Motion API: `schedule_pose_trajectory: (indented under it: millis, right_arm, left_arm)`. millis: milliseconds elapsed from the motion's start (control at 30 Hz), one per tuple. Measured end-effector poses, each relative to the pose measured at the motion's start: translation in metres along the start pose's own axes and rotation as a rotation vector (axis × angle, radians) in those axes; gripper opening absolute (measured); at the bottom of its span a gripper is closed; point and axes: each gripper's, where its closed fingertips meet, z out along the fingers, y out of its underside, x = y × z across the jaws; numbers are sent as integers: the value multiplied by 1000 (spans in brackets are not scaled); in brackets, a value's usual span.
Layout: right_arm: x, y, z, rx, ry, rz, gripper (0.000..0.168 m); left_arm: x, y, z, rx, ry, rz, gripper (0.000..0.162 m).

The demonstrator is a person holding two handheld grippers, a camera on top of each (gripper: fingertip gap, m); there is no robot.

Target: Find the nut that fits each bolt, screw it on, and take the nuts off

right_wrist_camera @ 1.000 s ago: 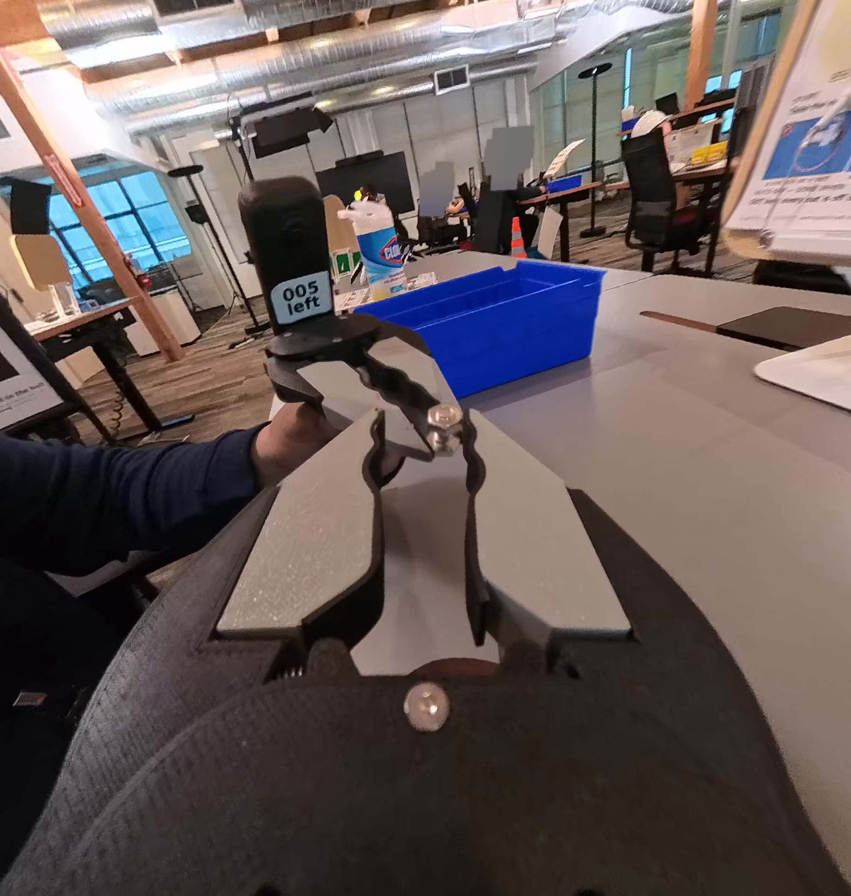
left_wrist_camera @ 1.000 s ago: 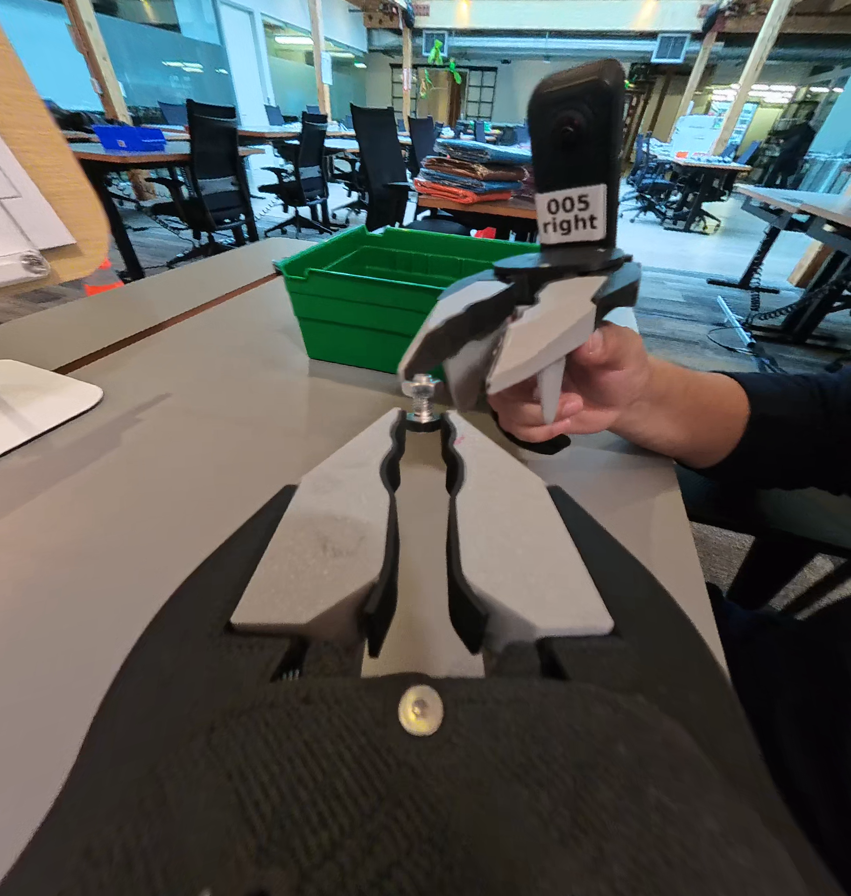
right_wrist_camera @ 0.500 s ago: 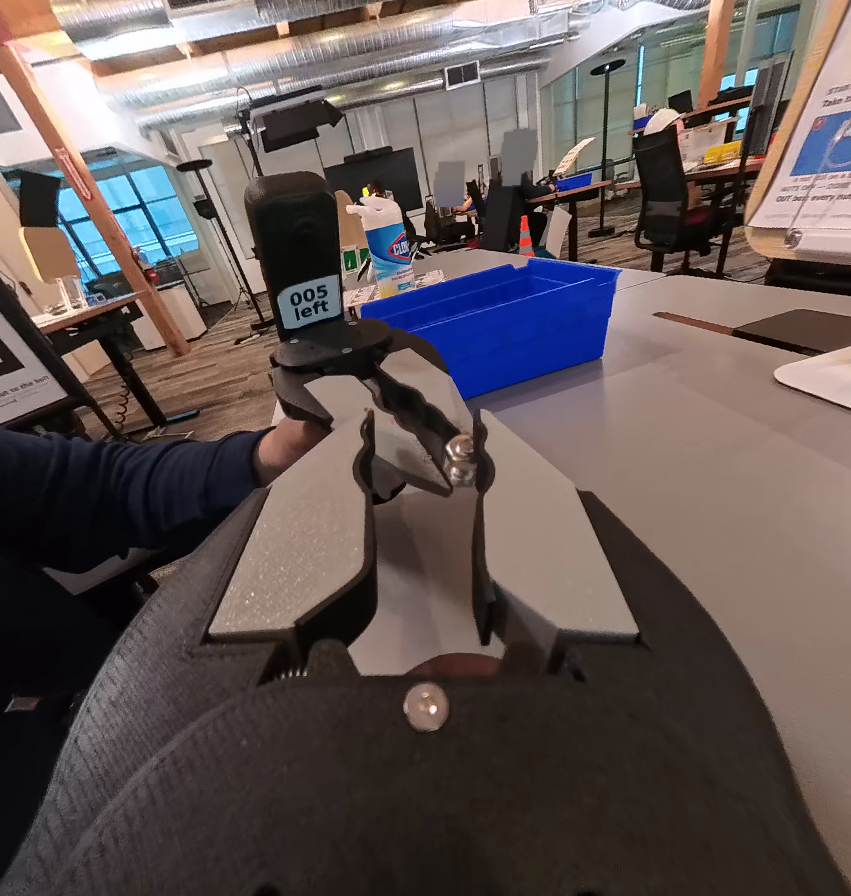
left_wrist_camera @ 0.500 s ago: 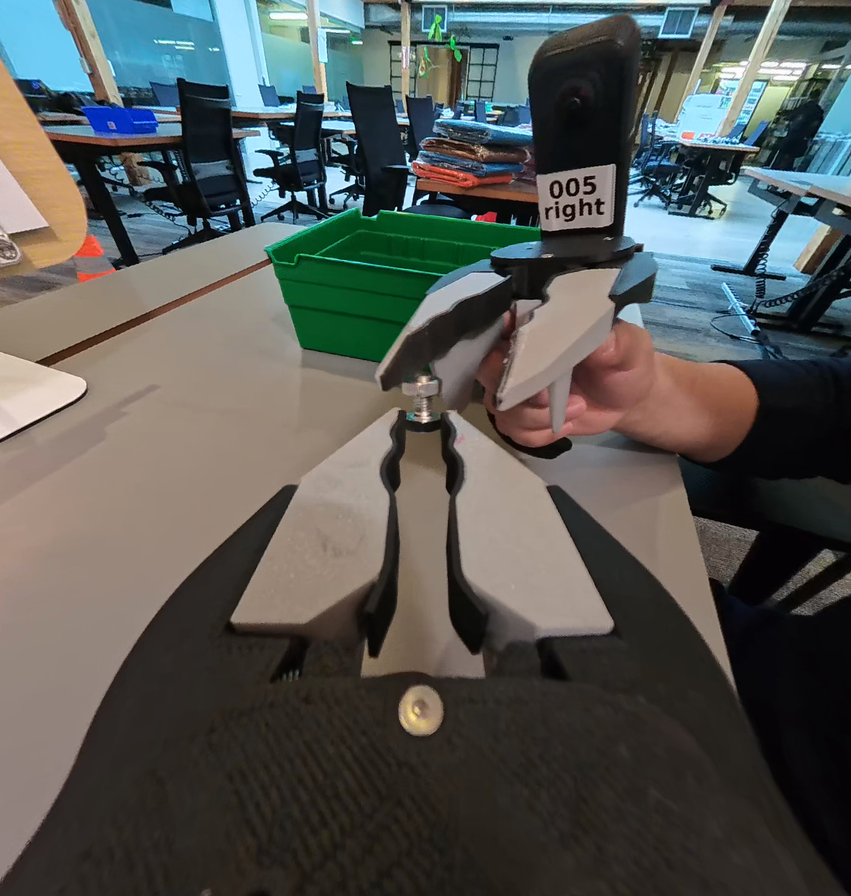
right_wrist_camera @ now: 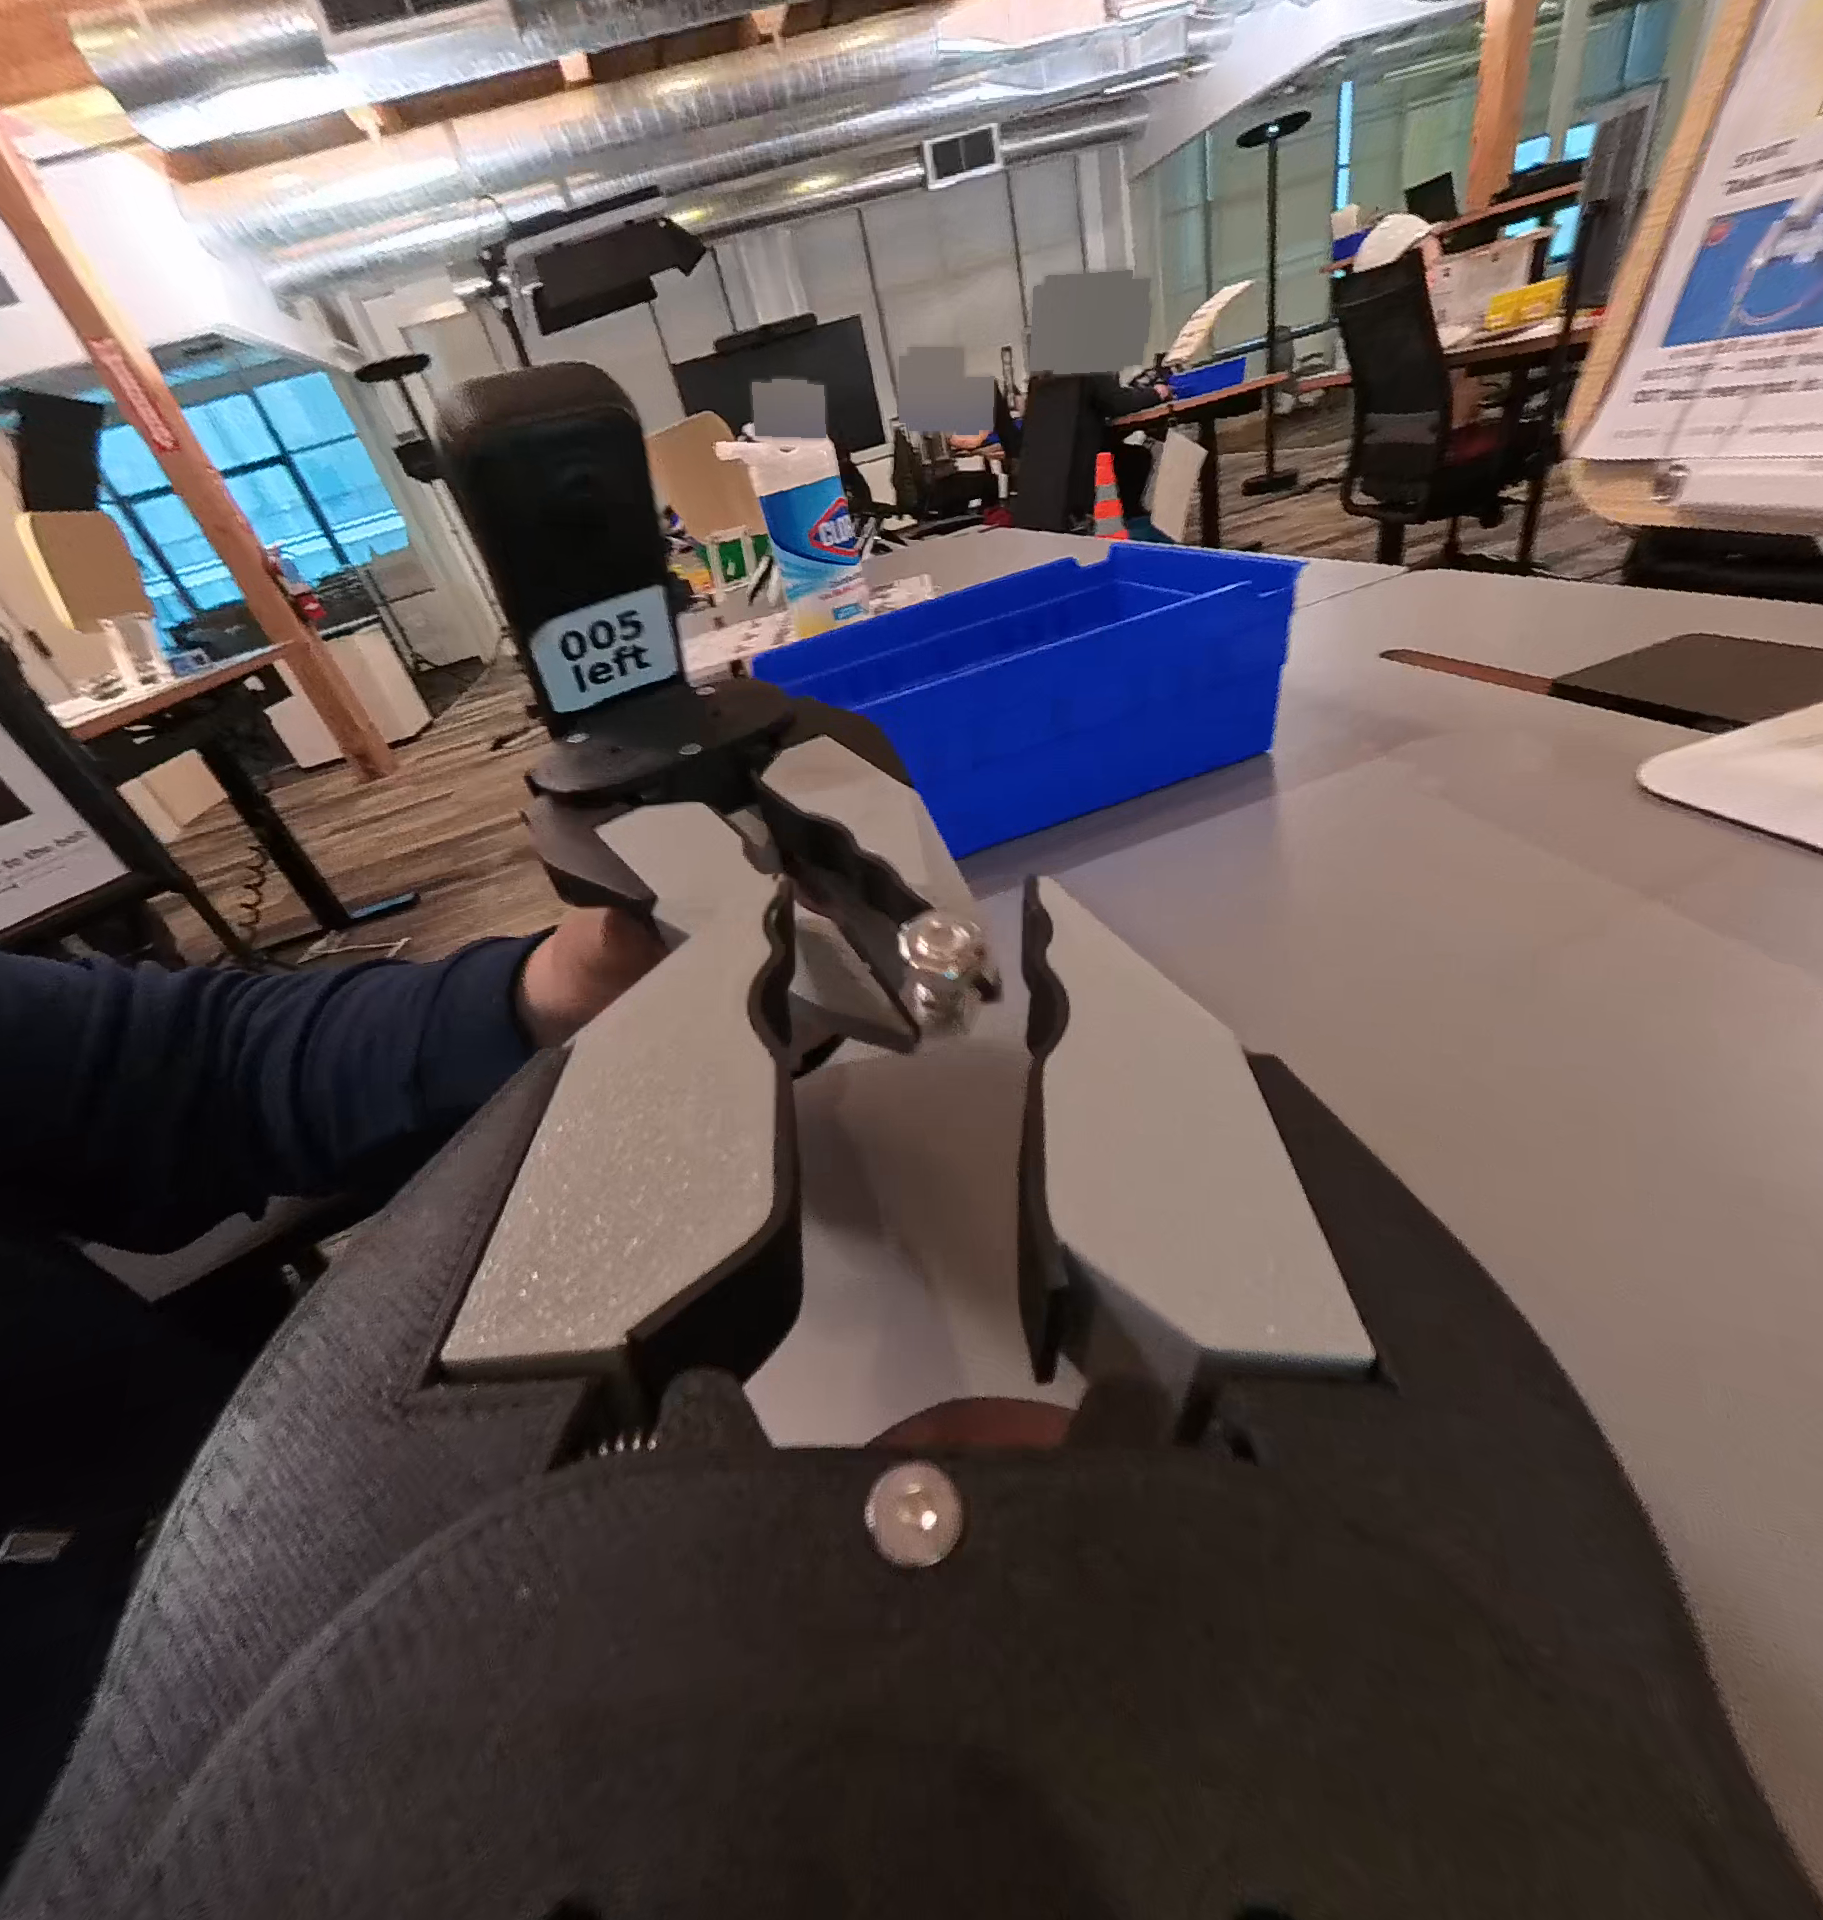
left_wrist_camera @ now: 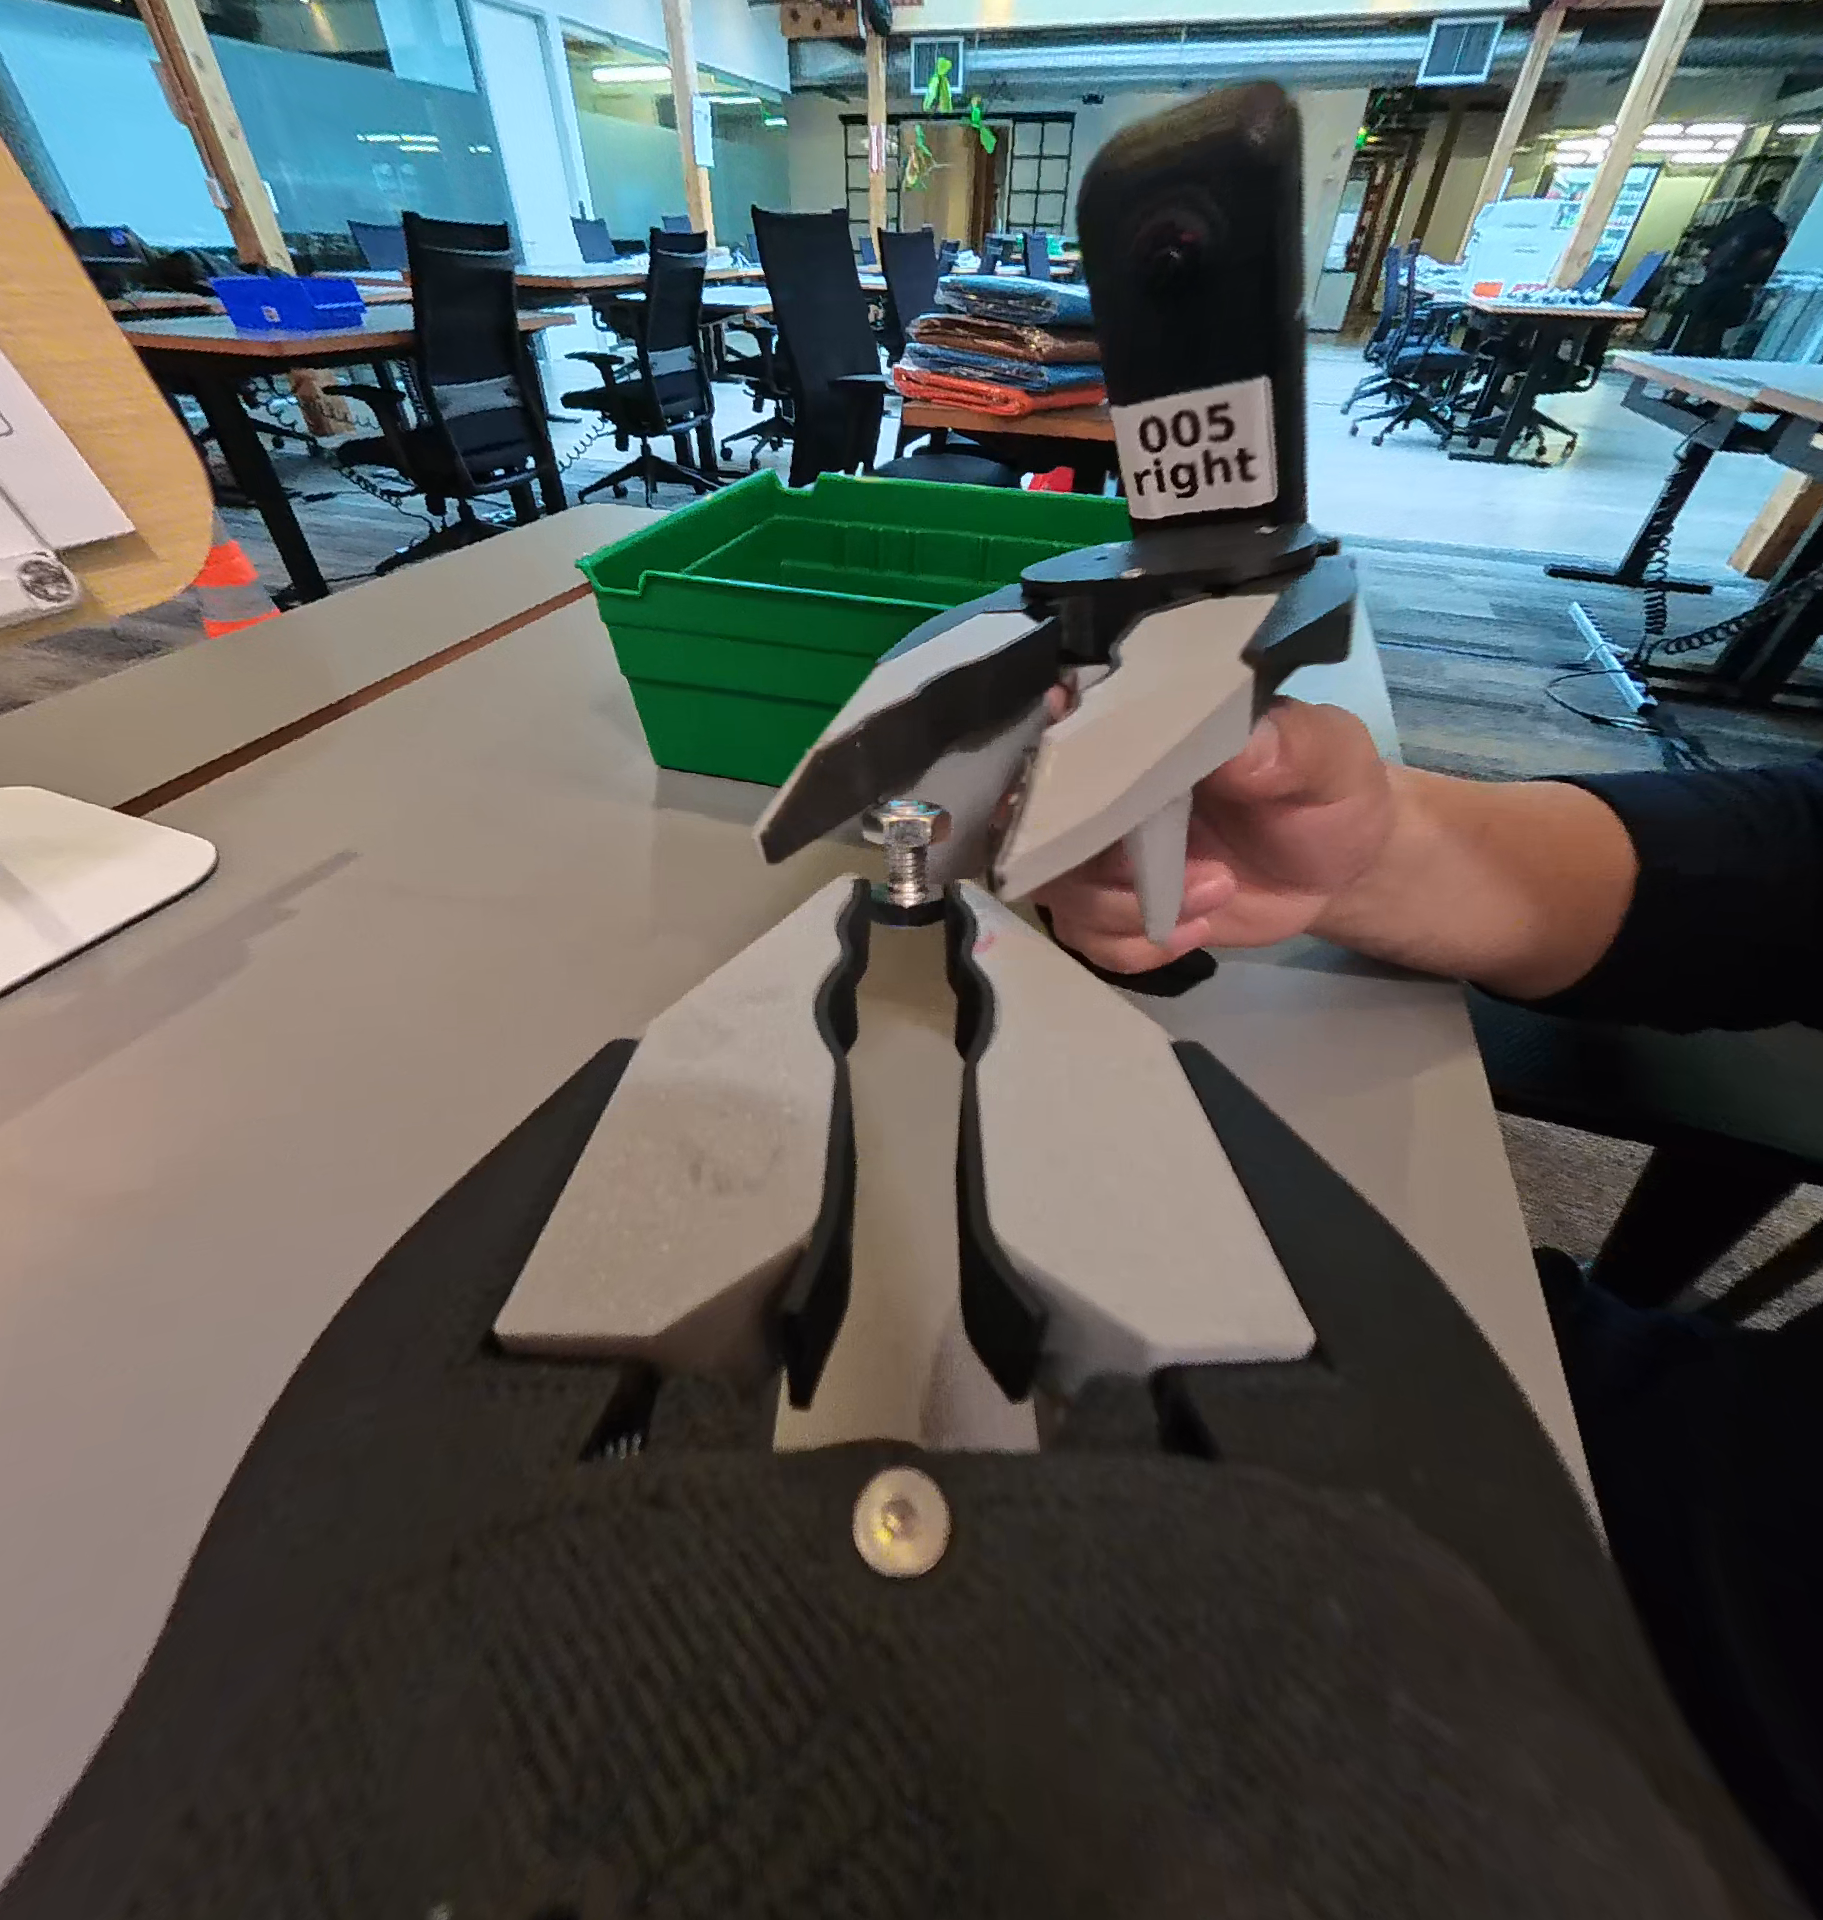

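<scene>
A silver bolt (left_wrist_camera: 905, 873) stands upright in my left gripper (left_wrist_camera: 905, 916), which is shut on its lower end a little above the grey table (left_wrist_camera: 419, 883). A hex piece (left_wrist_camera: 905, 826) sits at the bolt's top end. My right gripper (right_wrist_camera: 907, 914) is open, one finger on each side of the bolt's top (right_wrist_camera: 943, 971), with gaps on both sides. It also shows in the left wrist view (left_wrist_camera: 886, 847), held by a hand and reaching in from the right. The left gripper (right_wrist_camera: 912, 1013) shows in the right wrist view, coming in from the left.
A green bin (left_wrist_camera: 741, 675) stands behind the bolt in the left wrist view. A blue bin (right_wrist_camera: 1094, 727) and a spray bottle (right_wrist_camera: 813, 551) stand behind it in the right wrist view. A white stand base (left_wrist_camera: 55, 883) sits at the table's side. A dark pad (right_wrist_camera: 1717, 675) lies farther back. The grippers are tip to tip, or close to it.
My right gripper was shut on the bolt's top end; its fingers have spread apart and let go. My left gripper keeps its hold on the bolt.
</scene>
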Motion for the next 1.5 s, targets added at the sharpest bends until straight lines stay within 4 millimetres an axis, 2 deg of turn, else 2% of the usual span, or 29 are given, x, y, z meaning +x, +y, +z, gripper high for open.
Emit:
schedule_pose_trajectory:
  millis: [133, 233, 300, 367, 600, 733, 867, 1100, 1233, 1333, 1500]
  right_arm:
    - [8, -3, -12, 13, 31, -12, 36]
    - [-1, 0, -5, 10, -24, 11, 33]
    - [-7, 2, 3, 6, -47, 12, 40]
    - [-7, 3, 5, -1, -39, -8, 38]
    - [9, -3, -12, 27, 27, -1, 30]
    - [3, 1, -4, 10, -4, 2, 29]
    - [-4, 6, 6, -1, -16, -26, 38]
    - [11, -4, -13, 36, 41, -17, 28]
    - [4, 0, -5, 25, -1, 9, 24]
    - [-1, 5, 3, 2, -17, 10, 28]
    - [7, -5, -8, 33, 23, -9, 25]
  left_arm:
    - [-9, -7, -8, 40, -31, -16, 12]
    - [-7, -3, -6, 22, -9, -32, 12]
    - [1, 3, 0, -9, 24, -31, 12]
    - [4, 4, 3, -18, 27, -13, 12]
    - [-12, -4, -8, 27, -45, -24, 12]
    - [-7, 0, -4, 8, -20, -27, 12]
    - [0, 4, 2, -23, -13, 15, 12]
    - [-13, -4, -9, 26, -59, -9, 12]
    - [-7, 1, -3, -5, -37, -4, 12]
    - [-1, 4, 1, -21, -26, 21, 12]
    - [-11, 0, -5, -1, -67, 9, 12]
